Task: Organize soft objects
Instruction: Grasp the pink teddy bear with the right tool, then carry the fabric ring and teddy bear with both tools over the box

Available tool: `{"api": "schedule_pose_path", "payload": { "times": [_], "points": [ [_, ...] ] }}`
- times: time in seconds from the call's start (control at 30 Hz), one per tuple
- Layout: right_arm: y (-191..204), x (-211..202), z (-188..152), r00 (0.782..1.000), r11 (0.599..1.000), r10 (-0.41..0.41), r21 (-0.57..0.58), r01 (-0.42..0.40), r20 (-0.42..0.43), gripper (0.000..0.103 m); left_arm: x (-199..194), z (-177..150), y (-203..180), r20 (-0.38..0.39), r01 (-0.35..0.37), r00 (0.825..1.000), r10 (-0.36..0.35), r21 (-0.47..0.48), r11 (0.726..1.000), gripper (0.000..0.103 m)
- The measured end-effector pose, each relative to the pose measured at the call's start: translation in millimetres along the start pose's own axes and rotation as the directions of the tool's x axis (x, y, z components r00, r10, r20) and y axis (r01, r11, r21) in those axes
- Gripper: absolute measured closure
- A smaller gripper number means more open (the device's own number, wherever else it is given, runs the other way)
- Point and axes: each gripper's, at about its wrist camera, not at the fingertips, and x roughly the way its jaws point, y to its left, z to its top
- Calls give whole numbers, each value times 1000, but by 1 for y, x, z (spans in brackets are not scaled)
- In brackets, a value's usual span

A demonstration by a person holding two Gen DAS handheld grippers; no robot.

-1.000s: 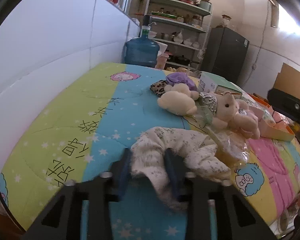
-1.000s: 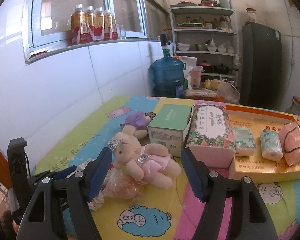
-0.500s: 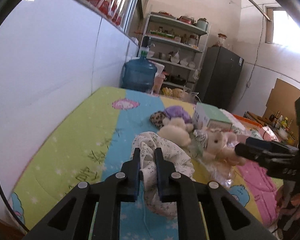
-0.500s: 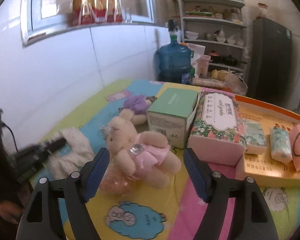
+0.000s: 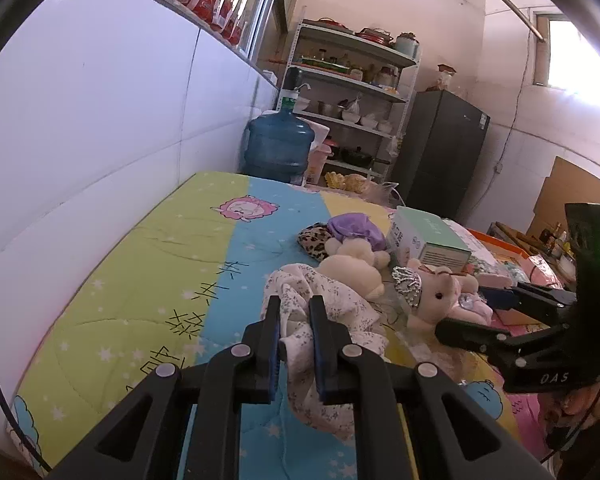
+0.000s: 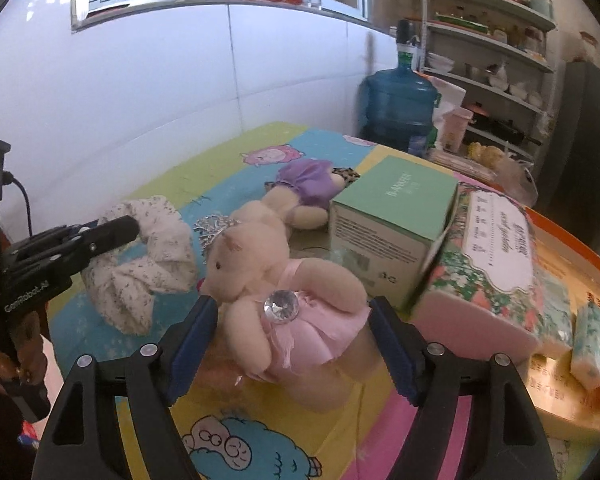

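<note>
In the left wrist view, the left tool (image 5: 296, 344) sat at the lower centre of the frame, its jaws pinched tight on a fold of the floral cloth (image 5: 332, 300), which rose between them and drooped over onto the quilt (image 5: 140, 280) toward the lower right. Black handwritten characters ran across the quilt at left centre, too skewed to read. Right of the cloth lay a cream plush (image 5: 352, 268), then the pink bear (image 5: 440, 292), and at the right edge the right tool (image 5: 496, 312) reached in toward that bear; white letters on its body seemed to read "OAS".

In the right wrist view, the left tool (image 6: 116, 232) entered from the left edge, marked "GenRobot.AI" as far as could be made out, its tip clamped on the cloth (image 6: 148, 264) at left centre. The pink bear (image 6: 276, 280) filled the centre, crowned head to the upper left, skirt and legs to the lower right, so its long axis ran diagonally across the frame. The right tool (image 6: 292, 340) stood spread wide at lower centre with the bear's body between the fingers, neither pad pressing yet. By my reading the right hand was the nearer to the bear and needed only to close across its waist. Further right stood a green box (image 6: 392, 216) with pale lettering I could not make out, then a floral tissue pack (image 6: 496, 248) with script too small to read.
</note>
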Motion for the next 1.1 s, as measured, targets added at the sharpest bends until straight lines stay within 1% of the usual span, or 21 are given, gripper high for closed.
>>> {"api": "schedule_pose_path", "payload": {
  "times": [0.03, 0.2, 0.3, 0.57, 0.77, 1.1],
  "points": [
    [-2, 0, 0, 1000, 1000, -7, 11, 7, 3, 37, 1, 0, 0, -2, -1, 1000, 1, 0, 1000, 90],
    [-8, -5, -2, 1000, 999, -9, 46, 8, 23, 42, 3, 0, -3, -2, 3, 1000, -3, -2, 1000, 90],
    [-9, -12, -3, 999, 998, -29, 58, 27, 46, 43, 1, 1, -6, 4, 10, 1000, -10, 4, 1000, 90],
    [-8, -40, -4, 992, 994, -48, 101, 36, 116, 43, -13, 6, -14, 36, 32, 999, -33, 28, 999, 90],
    [-12, -62, -6, 984, 989, -81, 137, 59, 161, 43, -30, 13, -30, 75, 56, 995, -61, 60, 997, 90],
    [-17, -99, -12, 967, 981, -138, 164, 104, 213, 43, -47, 25, -64, 109, 103, 987, -116, 117, 988, 90]
  ]
}}
